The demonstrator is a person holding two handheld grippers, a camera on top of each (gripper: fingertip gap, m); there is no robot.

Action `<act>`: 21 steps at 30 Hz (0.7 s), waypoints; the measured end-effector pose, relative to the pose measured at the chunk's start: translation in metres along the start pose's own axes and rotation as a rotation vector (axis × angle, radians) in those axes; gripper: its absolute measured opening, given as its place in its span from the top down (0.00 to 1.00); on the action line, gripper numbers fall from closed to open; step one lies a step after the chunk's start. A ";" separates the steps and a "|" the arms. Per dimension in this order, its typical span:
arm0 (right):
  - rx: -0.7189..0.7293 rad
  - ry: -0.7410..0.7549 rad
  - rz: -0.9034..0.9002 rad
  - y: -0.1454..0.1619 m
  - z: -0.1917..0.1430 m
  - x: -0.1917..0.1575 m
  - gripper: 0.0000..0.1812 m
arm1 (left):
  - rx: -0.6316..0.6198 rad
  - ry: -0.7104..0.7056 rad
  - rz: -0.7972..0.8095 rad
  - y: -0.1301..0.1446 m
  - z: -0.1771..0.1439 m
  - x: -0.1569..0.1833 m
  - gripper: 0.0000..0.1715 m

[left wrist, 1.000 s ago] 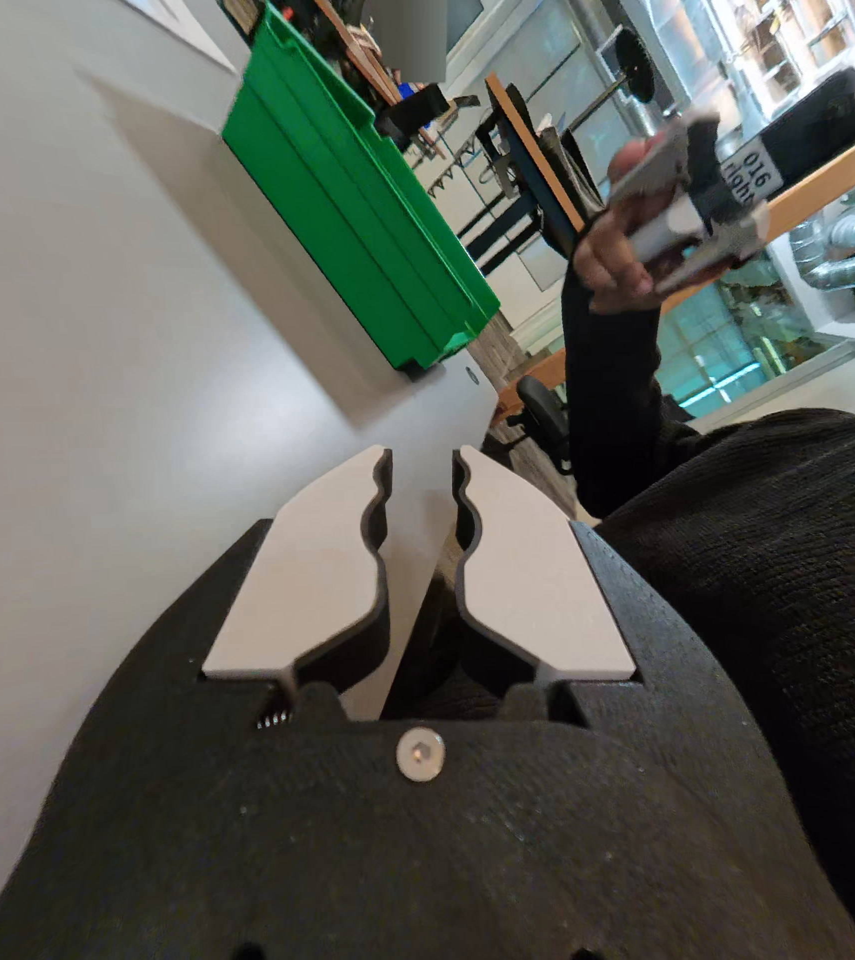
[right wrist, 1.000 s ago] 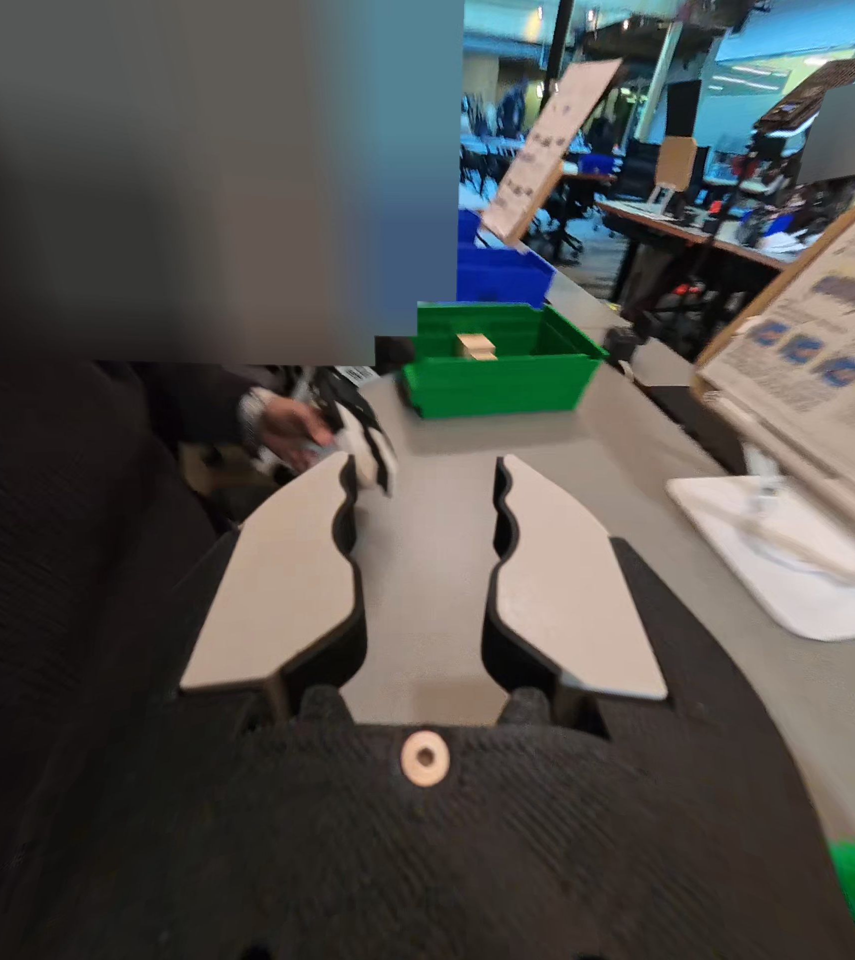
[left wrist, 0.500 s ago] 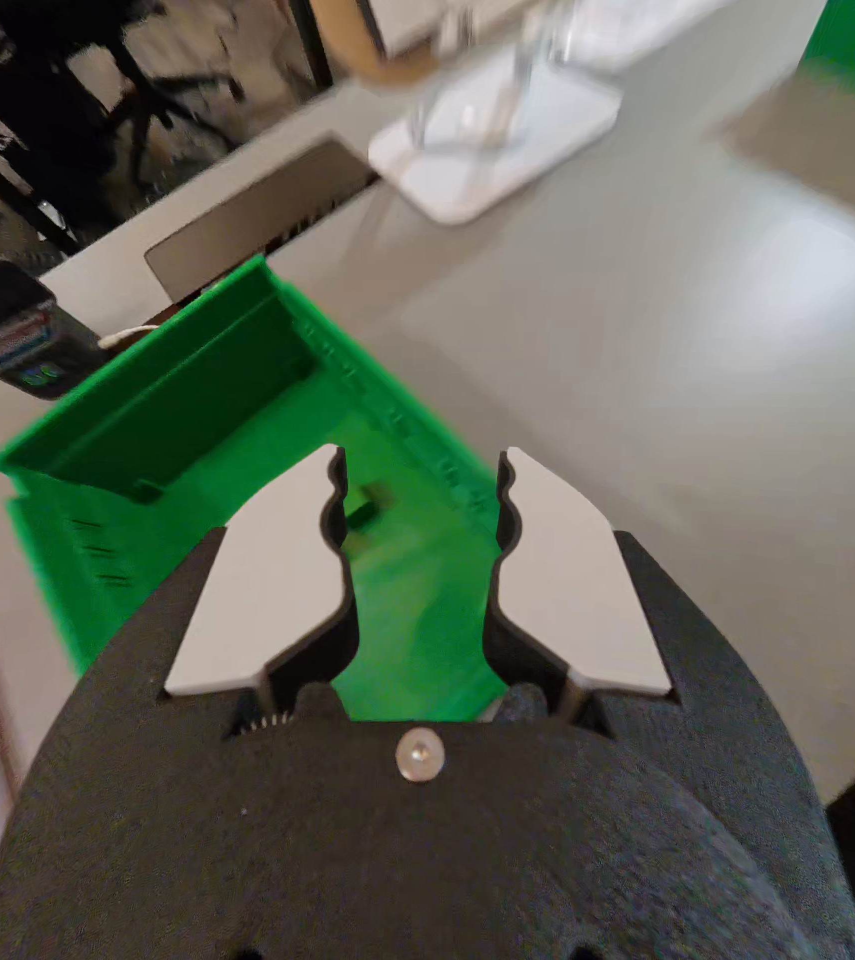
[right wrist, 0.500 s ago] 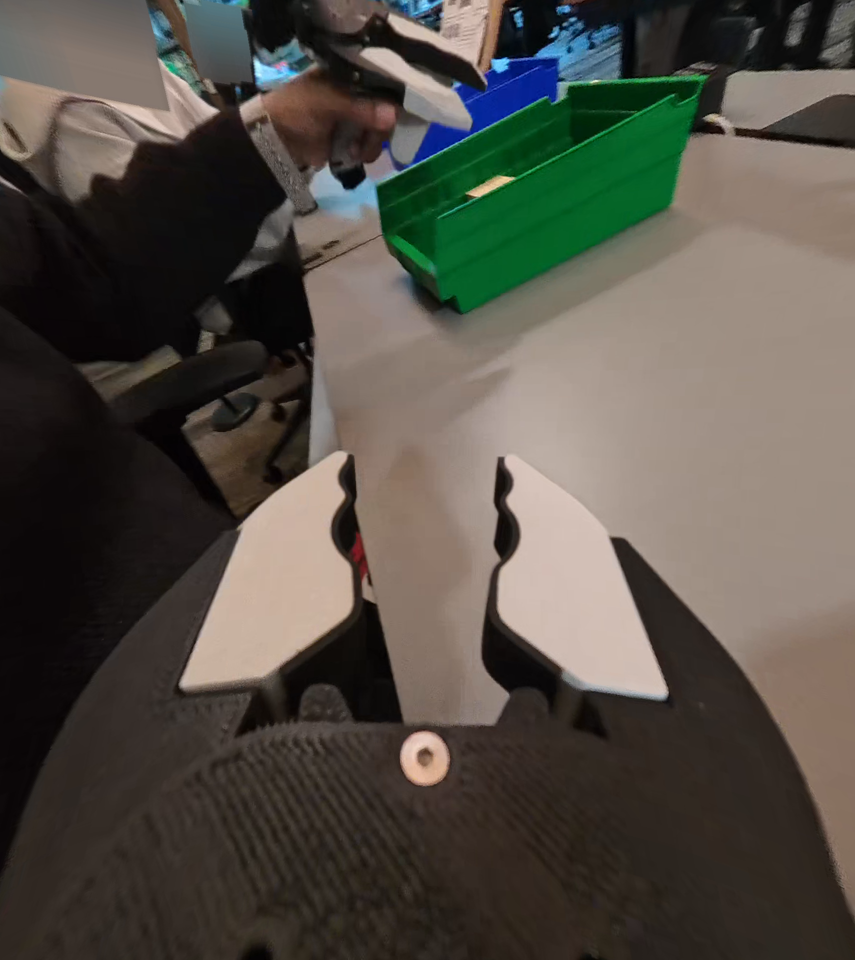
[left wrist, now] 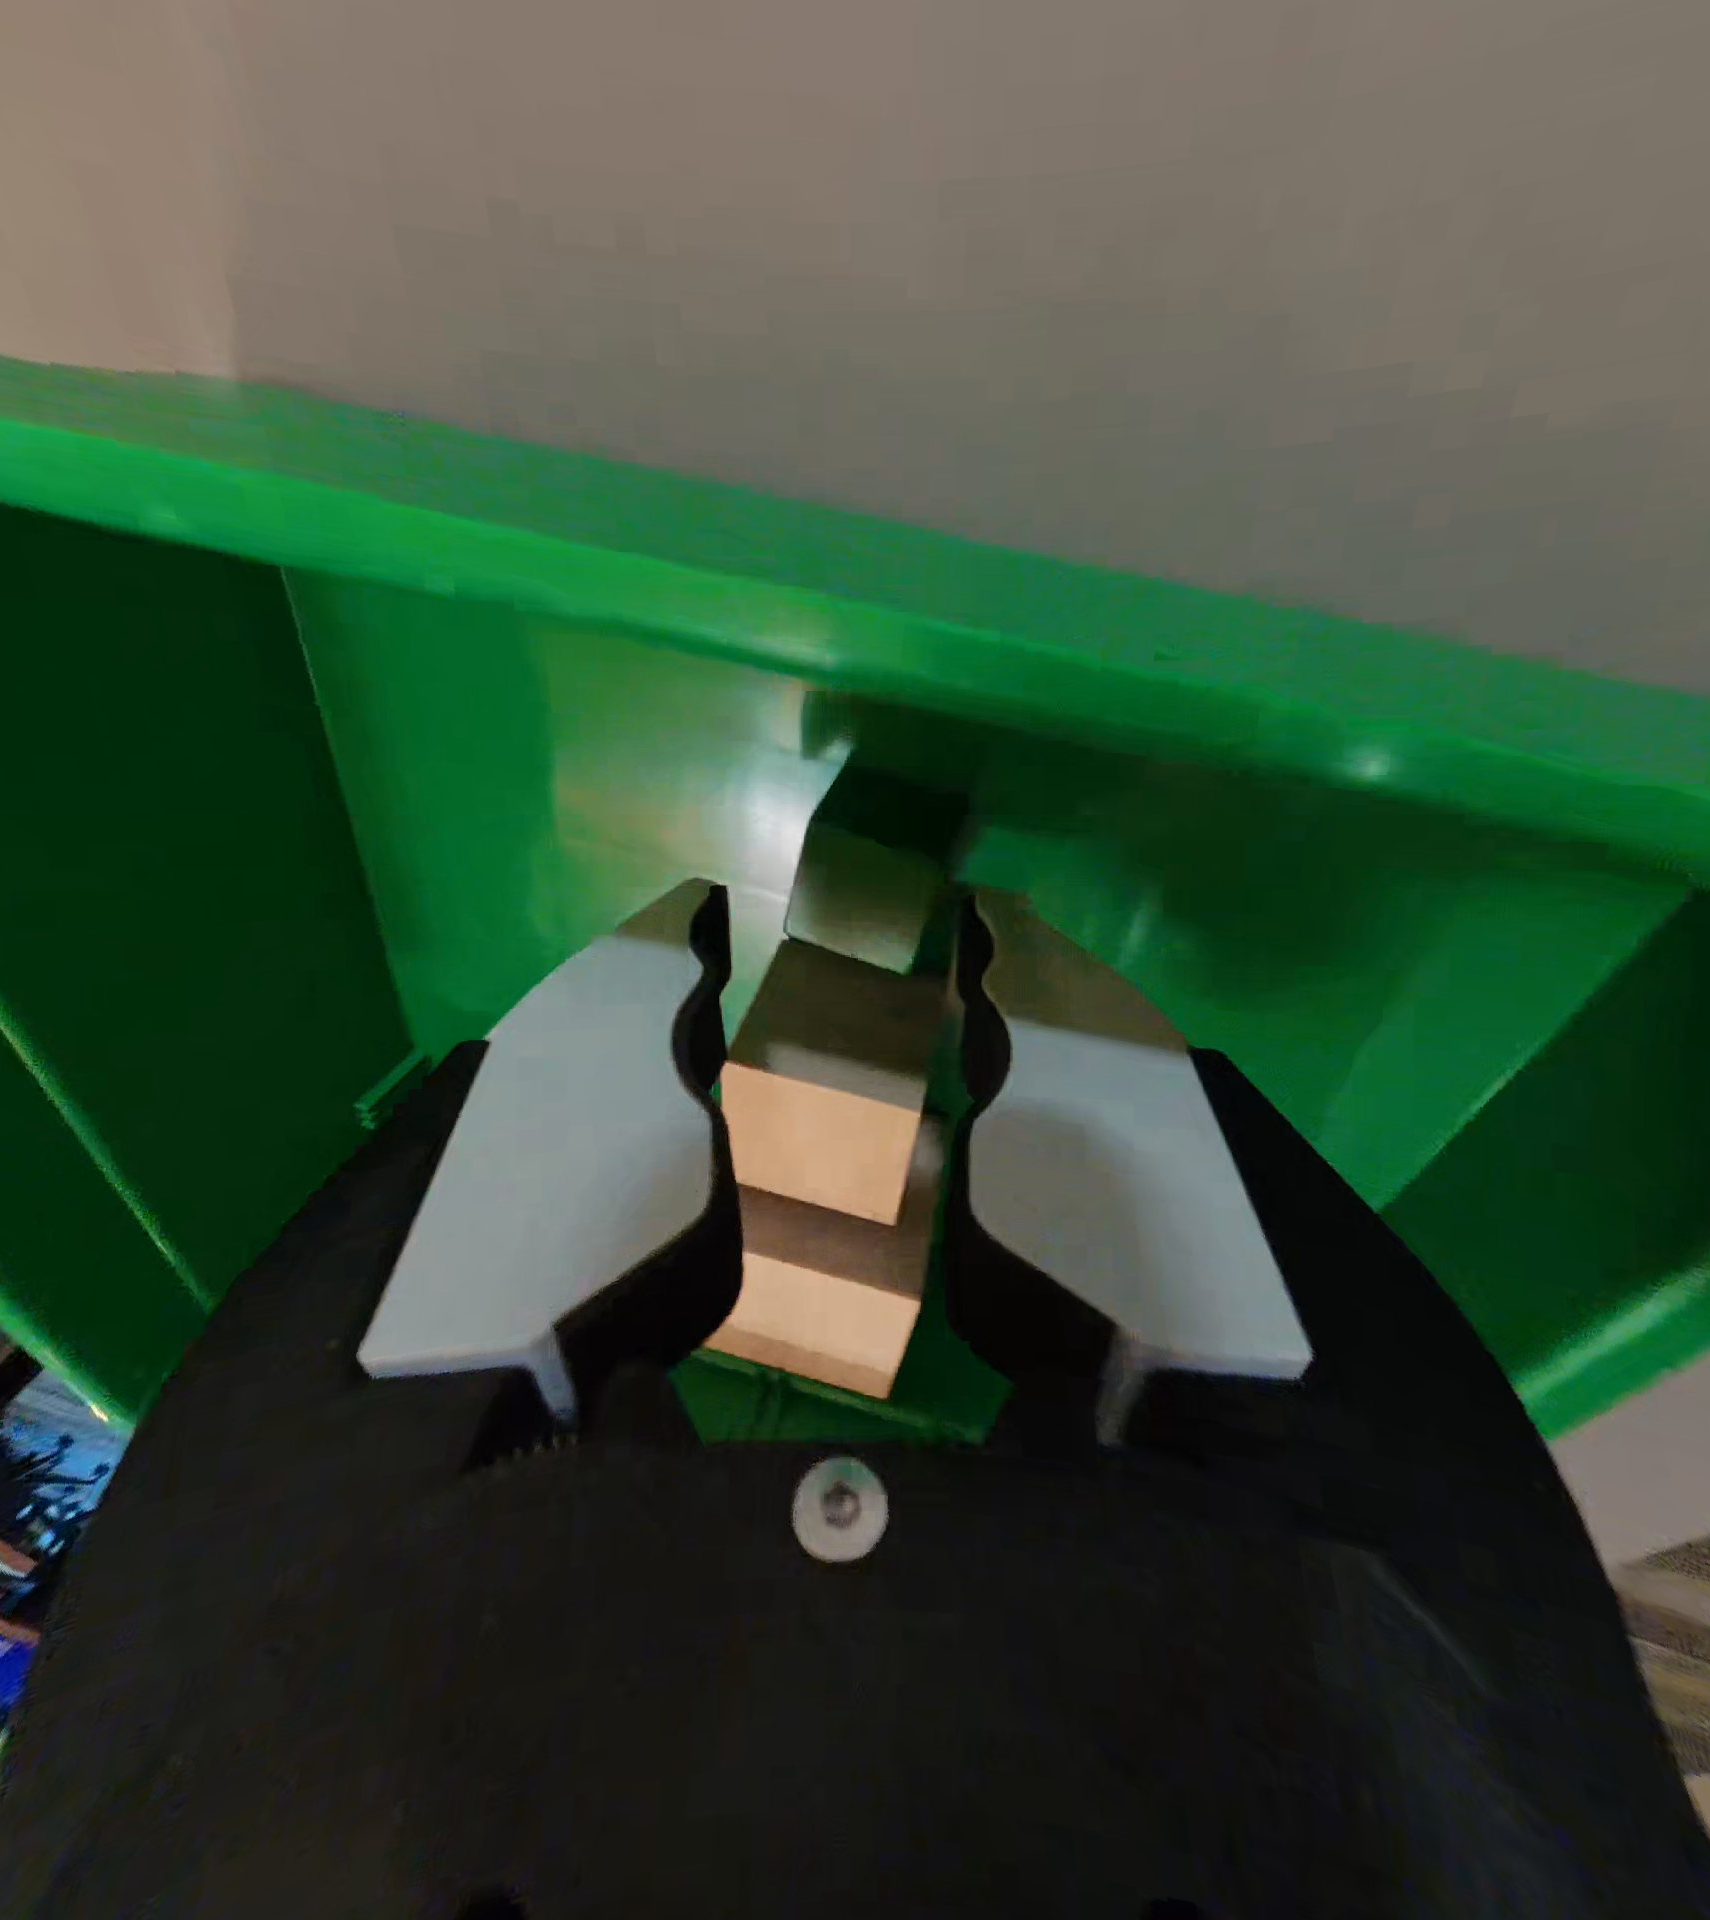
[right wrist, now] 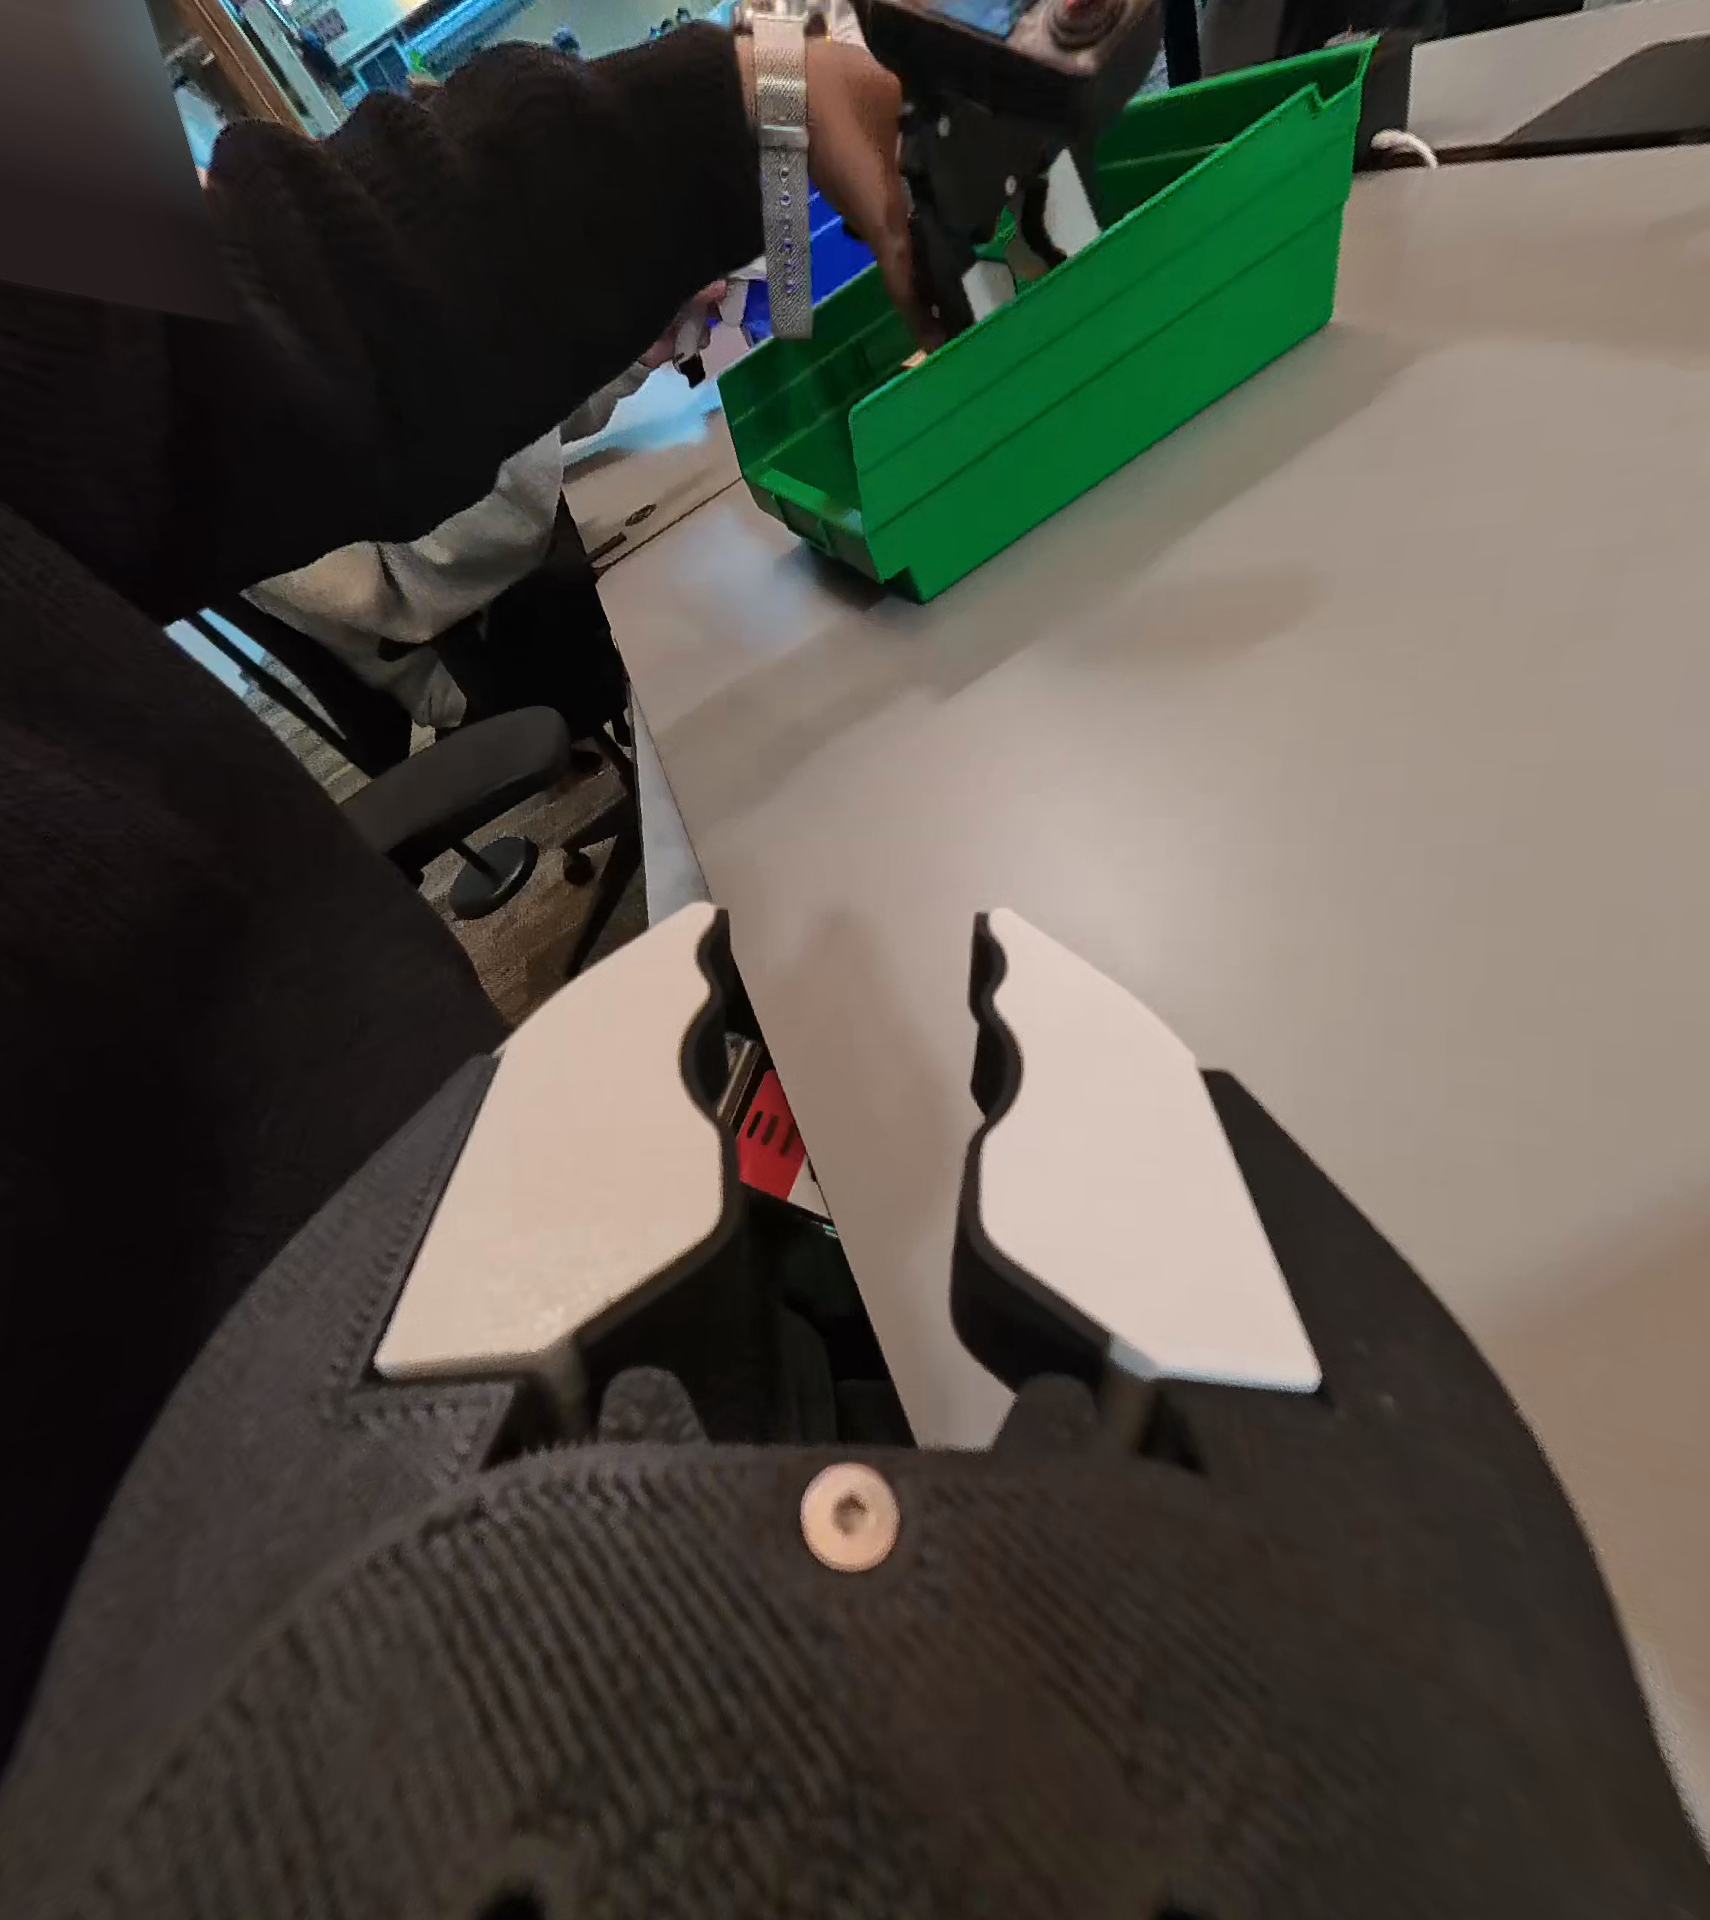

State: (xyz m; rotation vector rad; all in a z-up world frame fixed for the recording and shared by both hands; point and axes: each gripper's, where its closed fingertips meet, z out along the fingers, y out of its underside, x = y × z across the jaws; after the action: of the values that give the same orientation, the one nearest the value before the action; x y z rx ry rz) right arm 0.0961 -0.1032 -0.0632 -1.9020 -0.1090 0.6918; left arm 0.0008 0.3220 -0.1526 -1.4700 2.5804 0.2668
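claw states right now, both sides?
Left claw: open, down inside the green bin, straddling the wooden blocks, not clamped.
Right claw: open, empty, over the grey table edge.

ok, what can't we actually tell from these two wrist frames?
- Left wrist view: whether the left gripper touches the wooden blocks; a gap shows on both sides, and the far block is blurred and shadowed.
- Left wrist view: the green bin floor beneath the blocks, hidden by gripper body.
- Right wrist view: bin contents, blocked by its near wall, the hand and the far gripper.
- Right wrist view: red item under the table edge, mostly hidden.
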 end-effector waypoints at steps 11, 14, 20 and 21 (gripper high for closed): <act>0.033 0.043 0.015 0.002 -0.008 0.003 0.76 | 0.593 -0.081 -0.216 -0.032 -0.138 -0.028 0.83; 0.050 0.027 0.013 -0.003 -0.003 0.003 0.76 | 1.072 -0.074 -0.302 -0.062 -0.234 -0.003 0.84; 0.155 0.014 0.019 -0.030 0.013 -0.003 0.73 | 1.538 0.369 -0.506 -0.143 -0.285 0.128 0.84; 0.181 0.007 0.013 -0.037 0.014 -0.006 0.72 | 1.552 0.428 -0.521 -0.158 -0.278 0.150 0.84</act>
State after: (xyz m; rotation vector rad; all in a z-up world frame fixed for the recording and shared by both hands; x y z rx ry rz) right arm 0.0930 -0.0782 -0.0322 -1.7330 -0.0290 0.6805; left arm 0.0474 0.0531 0.0717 -1.3273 1.4582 -1.7573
